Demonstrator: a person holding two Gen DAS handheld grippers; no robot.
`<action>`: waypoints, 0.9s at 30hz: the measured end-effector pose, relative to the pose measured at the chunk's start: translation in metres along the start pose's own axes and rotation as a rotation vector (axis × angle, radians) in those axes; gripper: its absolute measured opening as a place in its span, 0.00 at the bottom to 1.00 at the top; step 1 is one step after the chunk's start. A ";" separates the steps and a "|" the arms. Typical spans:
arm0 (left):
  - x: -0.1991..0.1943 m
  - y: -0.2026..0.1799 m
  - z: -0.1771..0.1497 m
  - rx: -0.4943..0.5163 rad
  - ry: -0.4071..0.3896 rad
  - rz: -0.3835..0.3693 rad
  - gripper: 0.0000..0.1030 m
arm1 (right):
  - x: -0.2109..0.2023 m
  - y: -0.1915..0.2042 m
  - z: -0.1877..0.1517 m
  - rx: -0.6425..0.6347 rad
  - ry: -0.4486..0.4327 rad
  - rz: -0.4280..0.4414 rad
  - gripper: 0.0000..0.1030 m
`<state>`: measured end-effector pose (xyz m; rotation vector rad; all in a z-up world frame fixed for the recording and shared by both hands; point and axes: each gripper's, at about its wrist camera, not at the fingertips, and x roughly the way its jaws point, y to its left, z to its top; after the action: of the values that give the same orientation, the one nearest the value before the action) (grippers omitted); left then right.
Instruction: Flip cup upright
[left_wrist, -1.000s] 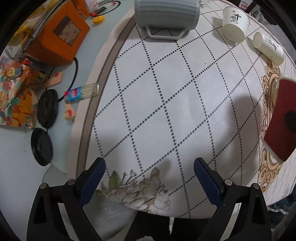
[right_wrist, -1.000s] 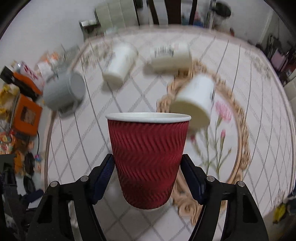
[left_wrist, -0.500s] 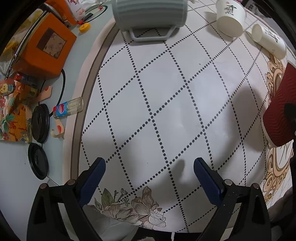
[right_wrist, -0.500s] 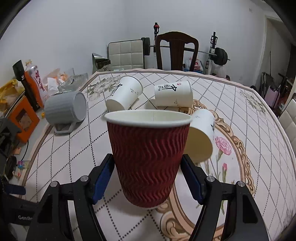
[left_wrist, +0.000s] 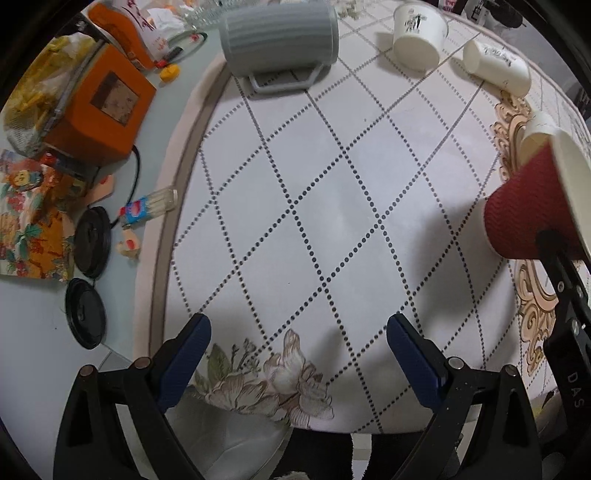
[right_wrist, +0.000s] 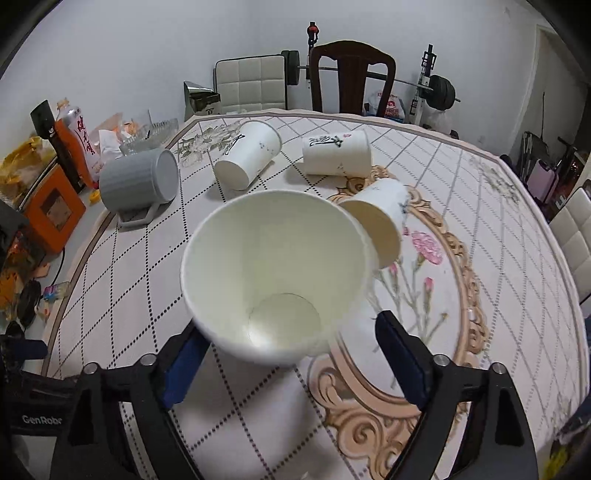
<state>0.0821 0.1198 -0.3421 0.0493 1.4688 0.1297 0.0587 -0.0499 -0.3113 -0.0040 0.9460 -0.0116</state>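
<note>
- Round worktop (right_wrist: 480, 206) under a diamond-lattice cloth with a floral medallion fills both views; chairs and a barbell rack stand against the far wall, clutter lies off the left edge.
- Right claw (right_wrist: 291, 354) has its blue fingers spread either side of the red cup (left_wrist: 524, 206); whether the pads press its wall I cannot tell, as the cup hides the contact.
- That cup sits at the near right of the worktop, its white mouth tipped toward the right wrist camera so the inside and bottom show.
- Left claw (left_wrist: 297, 354) hangs wide open over bare cloth at the near left, gripping nothing.
- Risk, as I judge it: the light paper cup is not level; if the fingers open while it leans, it may topple or roll into the white cup (right_wrist: 373, 218) lying just behind it.
- Squeezing harder could dent the thin wall.
- Against half a second ago: the cup then showed its red side with its rim level; now its mouth faces the camera, and the fingers sit wider apart.
</note>
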 end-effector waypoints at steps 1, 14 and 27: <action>-0.005 0.001 -0.002 0.001 -0.011 0.003 0.94 | -0.006 -0.001 0.000 -0.001 0.003 -0.002 0.94; -0.156 -0.002 -0.057 0.014 -0.272 -0.015 0.94 | -0.155 -0.032 0.023 0.001 -0.001 -0.120 1.00; -0.282 0.010 -0.115 -0.027 -0.507 -0.051 0.95 | -0.311 -0.051 0.033 0.017 -0.040 -0.108 1.00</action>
<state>-0.0599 0.0914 -0.0739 0.0201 0.9616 0.0874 -0.0971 -0.0974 -0.0395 -0.0398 0.9046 -0.1185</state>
